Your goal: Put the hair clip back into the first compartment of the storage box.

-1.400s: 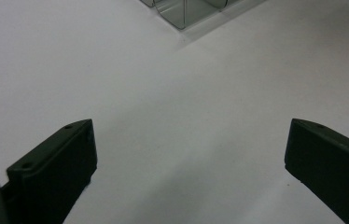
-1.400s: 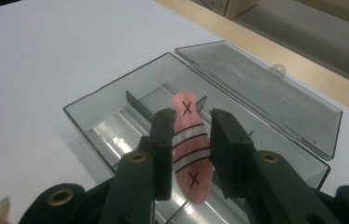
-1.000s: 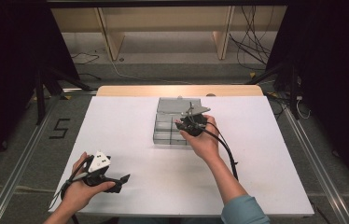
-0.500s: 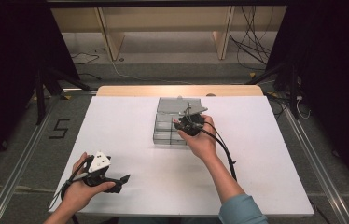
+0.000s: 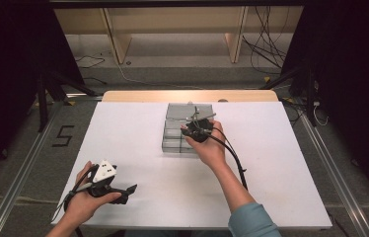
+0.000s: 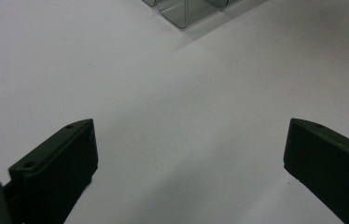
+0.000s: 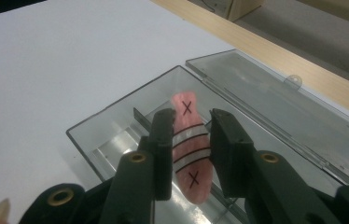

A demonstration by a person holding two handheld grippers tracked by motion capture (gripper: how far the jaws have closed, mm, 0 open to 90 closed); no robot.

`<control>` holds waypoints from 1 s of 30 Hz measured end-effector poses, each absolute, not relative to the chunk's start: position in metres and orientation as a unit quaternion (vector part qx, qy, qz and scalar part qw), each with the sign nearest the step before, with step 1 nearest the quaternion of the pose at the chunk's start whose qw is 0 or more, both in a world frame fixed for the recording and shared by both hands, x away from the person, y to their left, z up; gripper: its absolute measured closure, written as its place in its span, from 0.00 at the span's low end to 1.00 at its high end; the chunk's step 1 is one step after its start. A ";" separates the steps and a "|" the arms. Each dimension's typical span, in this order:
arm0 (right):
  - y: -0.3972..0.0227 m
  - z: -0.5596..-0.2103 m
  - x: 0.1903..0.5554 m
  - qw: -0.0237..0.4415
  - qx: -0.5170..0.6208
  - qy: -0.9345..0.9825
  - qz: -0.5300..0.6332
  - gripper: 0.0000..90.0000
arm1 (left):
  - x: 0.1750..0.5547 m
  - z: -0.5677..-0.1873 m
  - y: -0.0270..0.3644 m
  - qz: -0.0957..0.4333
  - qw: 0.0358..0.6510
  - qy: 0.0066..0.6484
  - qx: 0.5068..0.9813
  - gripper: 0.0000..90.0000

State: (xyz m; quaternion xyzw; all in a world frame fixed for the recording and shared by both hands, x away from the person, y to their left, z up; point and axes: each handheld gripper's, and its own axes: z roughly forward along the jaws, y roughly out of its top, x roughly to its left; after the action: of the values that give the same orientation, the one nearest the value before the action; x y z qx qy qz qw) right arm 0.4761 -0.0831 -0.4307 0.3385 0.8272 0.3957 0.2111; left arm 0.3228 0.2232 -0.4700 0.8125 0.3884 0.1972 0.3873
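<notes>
Two hand-held grippers work over a white table (image 5: 138, 138) with a pale wooden strip along its far edge. Past the table lie grey floor, wooden shelving legs, loose black cables and dark curtains on both sides. On the floor to the left of the table, black tape forms the digit "5" (image 5: 64, 135).

At the right gripper (image 7: 189, 135), the jaws stand close together around a flat pink piece (image 7: 187, 144), one jaw against each long side, gripping it. The piece carries a black "X" above the jaws, another "X" below them, and pale bands edged in black lines crossing between the jaws. Directly beyond and beneath these jaws sits a clear plastic box (image 7: 116, 121) with inner dividers, its hinged lid (image 7: 284, 112) lying open and flat farther ahead.

At the left gripper (image 6: 186, 154), the jaws stand wide apart with nothing between them, bare white tabletop showing in the gap. Far ahead of these jaws, a corner of the clear plastic box (image 6: 186, 11) shows at the upper edge. In the high view, the left gripper (image 5: 106, 182) sits near the table's front edge, well apart from the box (image 5: 172, 133).
</notes>
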 end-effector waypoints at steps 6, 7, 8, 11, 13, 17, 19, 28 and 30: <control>-0.079 -0.431 0.478 0.209 0.339 0.826 0.400 0.79 | 0.323 -0.470 0.224 0.197 0.387 0.386 0.814 0.03; -0.078 -0.432 0.479 0.209 0.338 0.826 0.400 0.79 | 0.323 -0.470 0.224 0.198 0.386 0.386 0.814 0.03; -0.078 -0.432 0.479 0.209 0.339 0.826 0.399 0.79 | 0.323 -0.470 0.224 0.198 0.386 0.386 0.814 0.03; -0.076 -0.431 0.481 0.208 0.340 0.826 0.398 0.79 | 0.323 -0.470 0.224 0.197 0.388 0.387 0.813 0.03; -0.075 -0.431 0.482 0.210 0.339 0.826 0.399 0.79 | 0.323 -0.470 0.224 0.199 0.387 0.387 0.813 0.03; -0.073 -0.433 0.484 0.208 0.342 0.825 0.398 0.79 | 0.323 -0.470 0.224 0.198 0.389 0.388 0.812 0.03; -0.072 -0.434 0.485 0.207 0.342 0.826 0.397 0.79 | 0.323 -0.470 0.223 0.199 0.390 0.389 0.811 0.03; -0.067 -0.438 0.487 0.207 0.345 0.825 0.397 0.79 | 0.323 -0.470 0.224 0.198 0.389 0.389 0.811 0.03; -0.067 -0.439 0.487 0.208 0.345 0.824 0.398 0.79 | 0.322 -0.470 0.224 0.198 0.390 0.389 0.811 0.03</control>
State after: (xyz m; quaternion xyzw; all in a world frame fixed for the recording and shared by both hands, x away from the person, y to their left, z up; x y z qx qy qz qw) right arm 0.4874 -0.0670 -0.4385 0.3453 0.8242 0.3977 0.2081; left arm 0.3225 0.2236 -0.4699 0.8109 0.3892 0.1978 0.3898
